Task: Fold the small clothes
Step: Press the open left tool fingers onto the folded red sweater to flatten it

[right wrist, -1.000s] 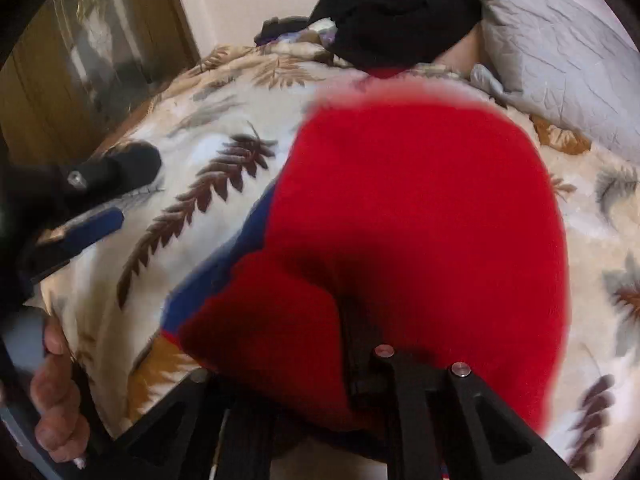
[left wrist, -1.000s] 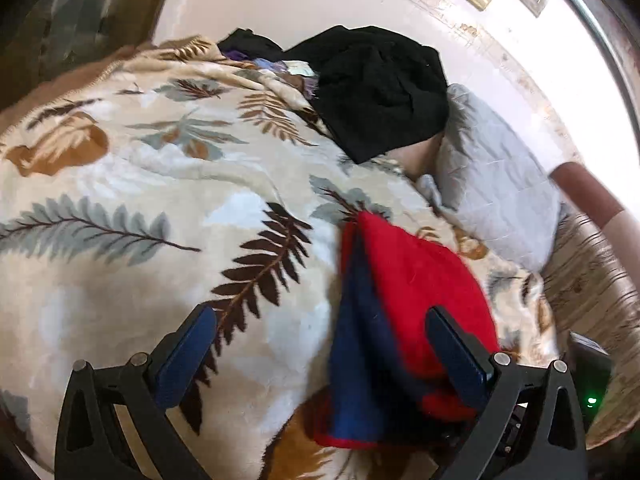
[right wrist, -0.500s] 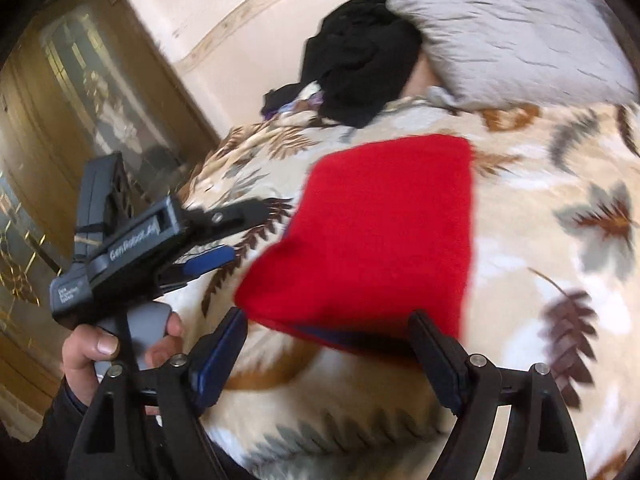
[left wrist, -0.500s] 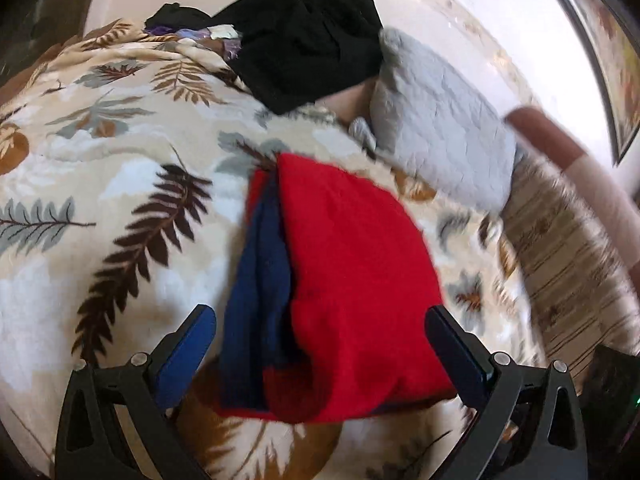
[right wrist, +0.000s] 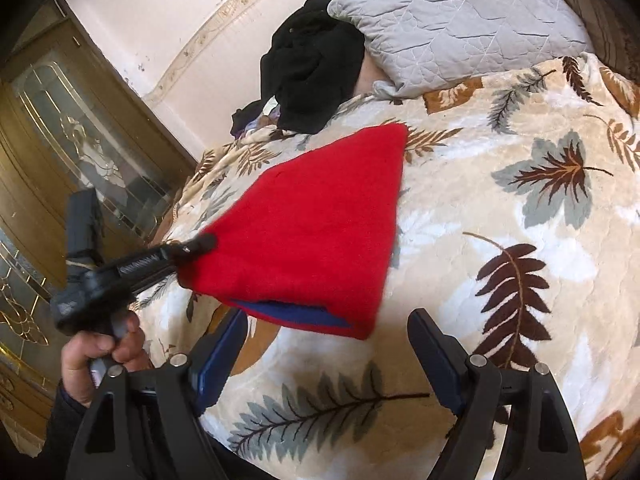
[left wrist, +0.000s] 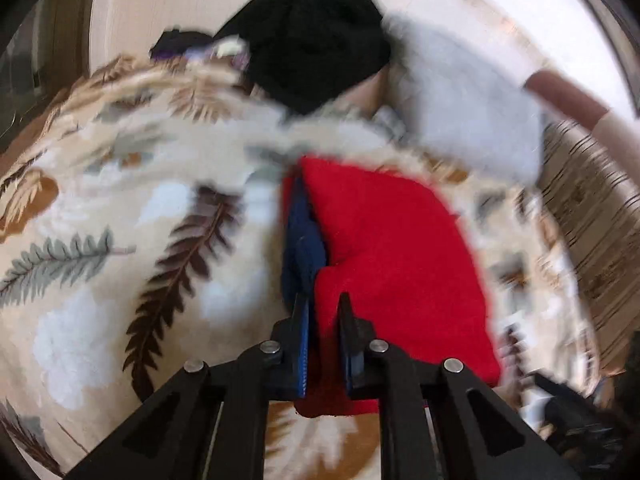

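Note:
A red garment (left wrist: 392, 240) with a blue inner layer (left wrist: 304, 240) lies folded on the leaf-print blanket (left wrist: 100, 264). My left gripper (left wrist: 324, 304) is closing, its jaws nearly together with the garment's near edge pinched between them. In the right wrist view the same red garment (right wrist: 320, 224) is a flat triangle with the left gripper (right wrist: 196, 246) holding its left corner. My right gripper (right wrist: 330, 318) hangs open just short of the garment's blue-lined hem (right wrist: 292, 314), with nothing between its fingers.
A pile of black clothes (right wrist: 312, 64) and a grey quilted pillow (right wrist: 460, 20) lie at the bed's far end. A wood-and-glass door (right wrist: 60, 140) stands to the left. A person's hand (right wrist: 104, 356) grips the left tool's handle. The blanket (right wrist: 500, 240) spreads right.
The left gripper moved over the red garment and its jaws went from wide open to pinched on the near edge. The right gripper let go of the garment, opened and drew back.

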